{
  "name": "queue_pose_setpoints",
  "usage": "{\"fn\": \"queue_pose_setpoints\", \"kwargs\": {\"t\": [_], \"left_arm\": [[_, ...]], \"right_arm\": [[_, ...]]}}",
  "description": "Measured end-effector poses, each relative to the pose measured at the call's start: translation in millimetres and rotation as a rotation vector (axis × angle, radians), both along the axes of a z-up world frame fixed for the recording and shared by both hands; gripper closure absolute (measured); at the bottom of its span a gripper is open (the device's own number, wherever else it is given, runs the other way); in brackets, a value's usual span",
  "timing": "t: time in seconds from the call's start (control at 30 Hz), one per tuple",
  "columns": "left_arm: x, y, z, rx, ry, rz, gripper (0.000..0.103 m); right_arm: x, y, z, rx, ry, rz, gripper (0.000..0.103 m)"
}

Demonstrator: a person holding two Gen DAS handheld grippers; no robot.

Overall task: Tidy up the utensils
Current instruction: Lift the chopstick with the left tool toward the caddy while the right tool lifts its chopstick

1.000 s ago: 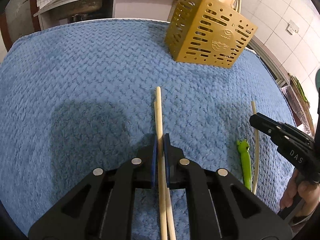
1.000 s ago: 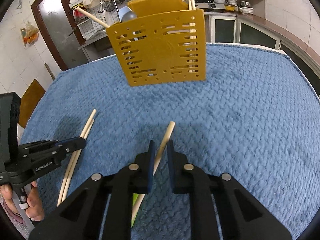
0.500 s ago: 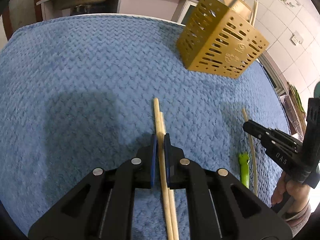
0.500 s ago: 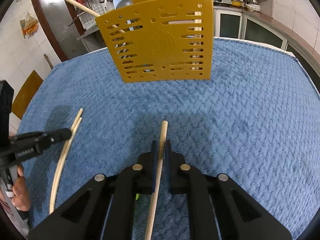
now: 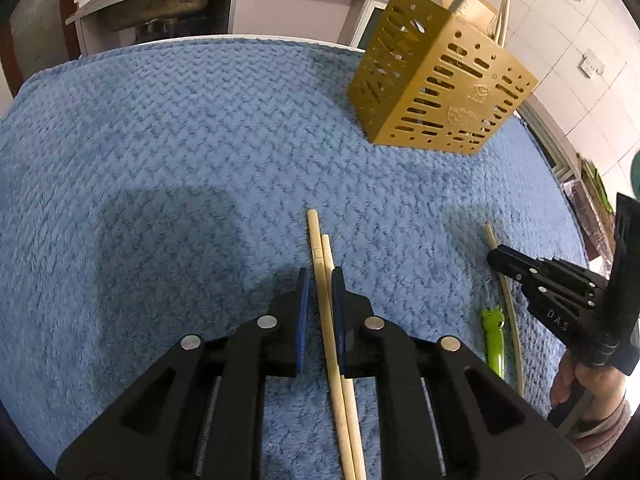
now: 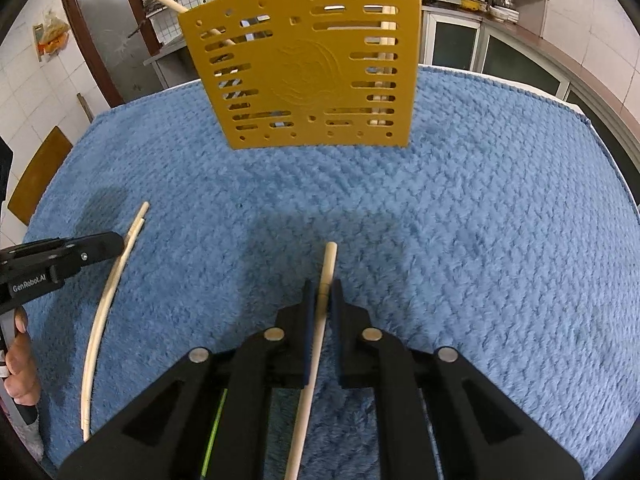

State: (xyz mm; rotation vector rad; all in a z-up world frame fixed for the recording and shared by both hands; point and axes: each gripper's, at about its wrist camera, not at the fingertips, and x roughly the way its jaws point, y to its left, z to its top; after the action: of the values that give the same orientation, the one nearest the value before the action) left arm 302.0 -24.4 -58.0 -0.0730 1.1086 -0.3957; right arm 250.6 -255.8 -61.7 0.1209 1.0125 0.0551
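Kitchen, blue textured towel point(image 5: 168, 152) over the counter. Left gripper point(image 5: 319, 280) clenched on a pair of wooden chopsticks point(image 5: 320, 256), jaws just eased slightly. Right gripper point(image 6: 324, 292) clenched on a single chopstick point(image 6: 327, 268). Yellow slotted utensil holder point(image 6: 304, 68) stands at the far side, upright, some sticks inside. Green frog-topped utensil point(image 5: 494, 336) lies on the towel near the right gripper.

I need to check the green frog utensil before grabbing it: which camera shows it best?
Left wrist view: the green frog utensil lies in full sight on the blue towel. Right wrist view shows only a thin green sliver behind the right gripper.
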Motion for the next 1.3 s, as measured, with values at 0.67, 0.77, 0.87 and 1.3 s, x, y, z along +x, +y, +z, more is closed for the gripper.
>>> {"fn": "queue_pose_setpoints", "kwargs": {"t": [0.67, 0.77, 0.87, 1.3], "left_arm": [[11, -25, -6, 0.114, 0.006, -0.053, 0.091], [13, -34, -6, 0.145, 0.001, -0.058, 0.092], [13, -32, -5, 0.130, 0.003, -0.051, 0.093], [-8, -14, 33, 0.019, -0.089, -0.015, 0.099]], "right_arm": [[-22, -5, 3, -0.058, 0.054, -0.010, 0.093], [-20, -3, 3, -0.068, 0.061, -0.014, 0.094], [-18, -8, 3, -0.032, 0.057, -0.016, 0.095], [-34, -29, 42, 0.062, -0.097, -0.042, 0.096]]}}
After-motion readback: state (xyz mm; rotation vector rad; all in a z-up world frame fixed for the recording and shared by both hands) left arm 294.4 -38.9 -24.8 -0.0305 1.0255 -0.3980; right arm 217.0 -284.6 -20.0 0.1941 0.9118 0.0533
